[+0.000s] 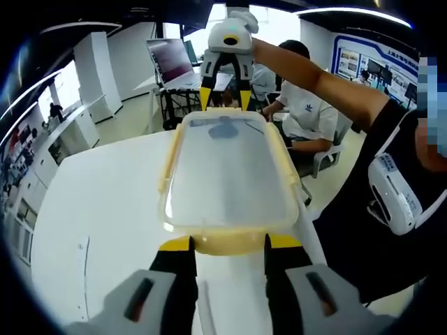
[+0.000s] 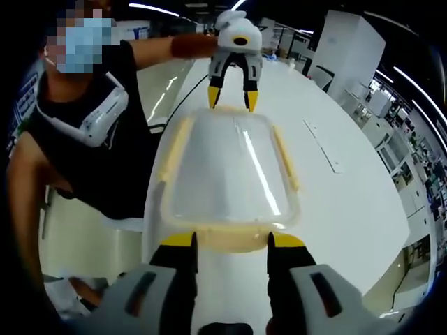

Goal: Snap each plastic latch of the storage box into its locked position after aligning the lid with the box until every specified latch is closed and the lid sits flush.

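The storage box (image 1: 227, 171) lies on the white desk (image 1: 105, 202), lid (image 2: 234, 174) on top, between the two tools. Left tool (image 1: 227, 243) is at one short end of the box, right tool (image 2: 229, 241) at the opposite short end; each one shows also in the other's view, far side of the box.

Both tools have jaws apart, yellow tips on either side of the short-end latch (image 1: 227, 241), w/ the latch between them. Whether the tips touch the plastic, I cannot tell. Nothing is clamped.

Long axis of the box runs from one tool to the other, so it points straight away from each camera. The long-side latches (image 2: 285, 157) seem to stand out from the lid edge, prob. not locked yet.

Step in hand, as I judge: closing the two end latches. To do it well:
- check first the lid sits even on all corners, no gap;
- press both ends about the same time, so the box does not slide on the smooth desk;
- push the latch flap down and inward toward the box wall, not on the lid middle;
- then go to the long sides, one tool holding the box steady.
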A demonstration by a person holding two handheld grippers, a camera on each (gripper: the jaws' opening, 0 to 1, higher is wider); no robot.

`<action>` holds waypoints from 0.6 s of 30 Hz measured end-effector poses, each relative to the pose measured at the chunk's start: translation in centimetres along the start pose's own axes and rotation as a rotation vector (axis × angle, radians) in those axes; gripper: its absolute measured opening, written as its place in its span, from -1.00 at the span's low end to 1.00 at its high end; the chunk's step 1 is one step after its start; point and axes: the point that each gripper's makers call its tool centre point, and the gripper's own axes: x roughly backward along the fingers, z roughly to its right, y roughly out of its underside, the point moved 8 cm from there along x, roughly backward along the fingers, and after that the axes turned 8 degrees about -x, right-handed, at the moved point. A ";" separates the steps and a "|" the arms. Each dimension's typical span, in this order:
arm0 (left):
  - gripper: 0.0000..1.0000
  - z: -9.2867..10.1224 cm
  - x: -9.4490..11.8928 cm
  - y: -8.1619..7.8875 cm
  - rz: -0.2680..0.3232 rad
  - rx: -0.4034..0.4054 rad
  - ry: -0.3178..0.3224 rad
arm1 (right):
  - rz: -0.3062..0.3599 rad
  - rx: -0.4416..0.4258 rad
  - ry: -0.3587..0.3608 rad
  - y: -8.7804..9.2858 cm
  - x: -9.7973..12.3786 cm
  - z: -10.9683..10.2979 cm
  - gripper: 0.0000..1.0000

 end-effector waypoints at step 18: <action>-0.32 0.5 2.5 3.7 0.021 0.039 -0.014 | -0.016 0.022 -0.023 -2.7 -3.9 -0.1 -0.30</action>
